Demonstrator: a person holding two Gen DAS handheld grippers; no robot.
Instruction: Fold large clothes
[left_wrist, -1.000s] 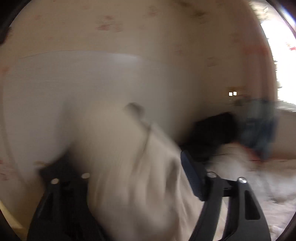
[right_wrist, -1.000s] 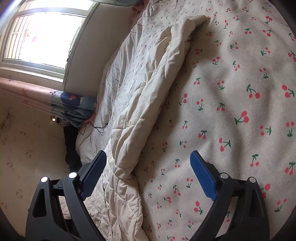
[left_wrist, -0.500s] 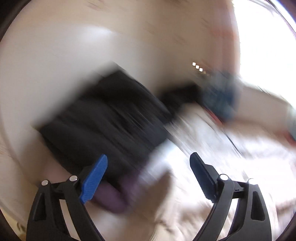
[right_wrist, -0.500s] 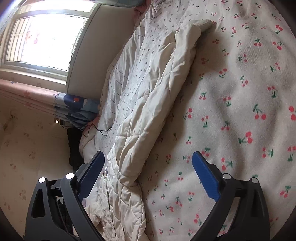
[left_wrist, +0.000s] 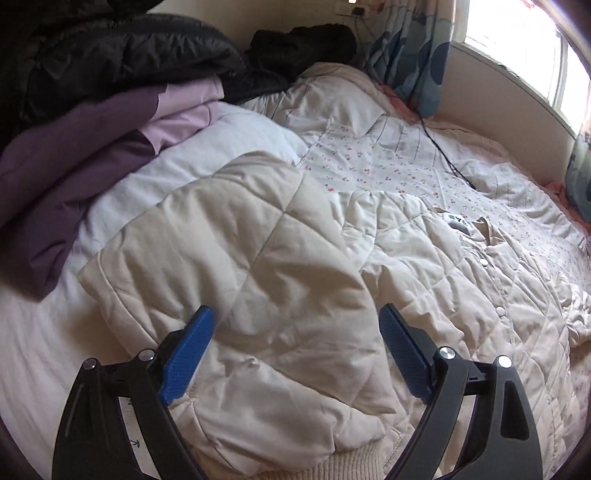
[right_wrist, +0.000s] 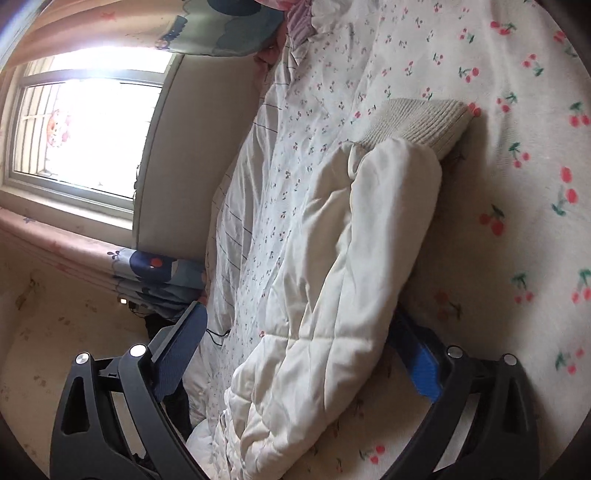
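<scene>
On the left, the left gripper (left_wrist: 295, 350) has come down from the wall and now points at the bed; a second ago a piece of cream fabric was blurred between its blue pads, and now the pads stand spread, with the sleeve (left_wrist: 240, 266) of the cream quilted jacket (left_wrist: 443, 280) lying loose under and between them, not pinched; so I judge that this sleeve was just let go, folded in toward the body of the jacket; the jacket itself lies on the cherry-print bed cover (left_wrist: 388, 162), its snap-button front toward the right, beside a purple garment (left_wrist: 74, 177) and a black coat (left_wrist: 122, 55) piled at the left; on the right, the right gripper (right_wrist: 295, 350) has slid closer along the other sleeve (right_wrist: 354, 251), whose ribbed cuff (right_wrist: 417, 122) is now bigger in its view; its claw is spread wide around this sleeve and does not press it; it seems the second sleeve is the next to be taken and folded in.
</scene>
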